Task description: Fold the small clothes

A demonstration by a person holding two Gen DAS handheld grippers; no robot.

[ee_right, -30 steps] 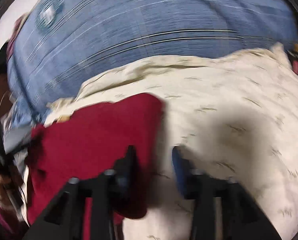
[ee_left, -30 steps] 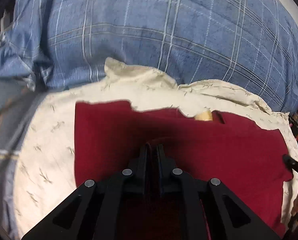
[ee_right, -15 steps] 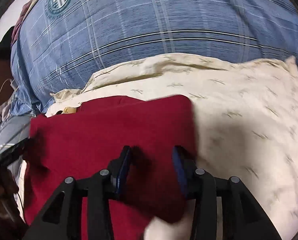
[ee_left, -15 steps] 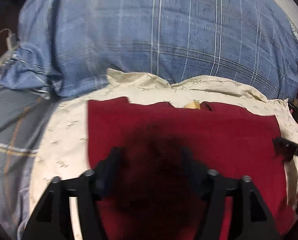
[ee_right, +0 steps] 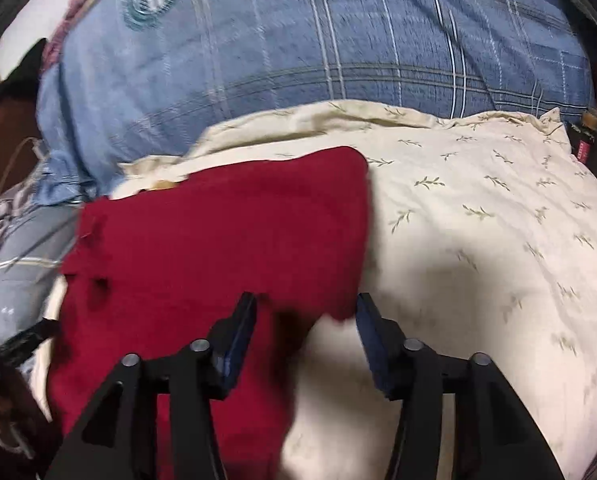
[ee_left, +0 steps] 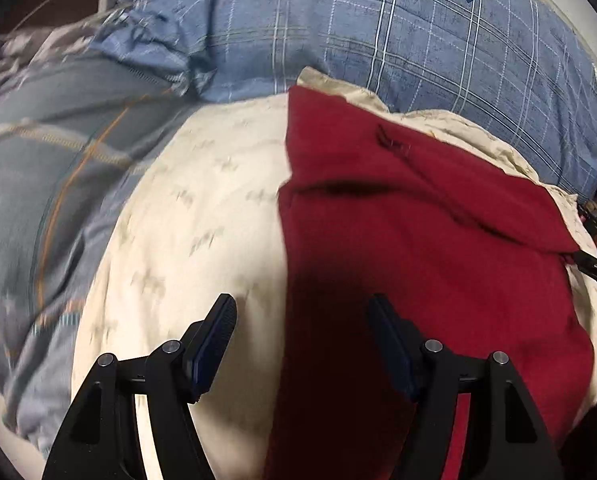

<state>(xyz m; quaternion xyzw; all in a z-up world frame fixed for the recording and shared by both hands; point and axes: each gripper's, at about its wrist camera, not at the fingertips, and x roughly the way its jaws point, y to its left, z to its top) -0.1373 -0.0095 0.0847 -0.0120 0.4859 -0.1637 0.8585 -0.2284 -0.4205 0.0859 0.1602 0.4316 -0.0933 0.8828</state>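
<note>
Left claw (ee_left: 302, 316) stands wide, nothing pinched; the left edge of the dark red soft knit garment (ee_left: 418, 240) runs below the gap, right pad over cloth, left pad over bare pillow. Right claw (ee_right: 306, 312) has jaws opening; a low corner of the red cloth lies under the gap, pads not pressing on it.

Garment lies on the cream leaf-print pillow (ee_right: 478, 232), toward its left half in the right wrist view, with the blue plaid cushion bearing a round crest (ee_left: 378, 28) beyond the pillow's far edge. One layer is already turned over: a diagonal flap crosses the top in the left wrist view.

Handling, as judged: light, limp, no stiffness; it will sag and drag if lifted by one point. Fabric looks fuzzy, so not slippery, and not fragile. Soft pillow beneath gives way, so a pinch must gather cloth only. Best hold: two corners of one edge, one claw each, lifted together.

Hard to read: near edge of garment is cut off behind both claws and in their shadow. Motion blur on the bedding at left. Small pale object at the garment's far edge, unidentified. Layer count under the flap cannot be told.
</note>
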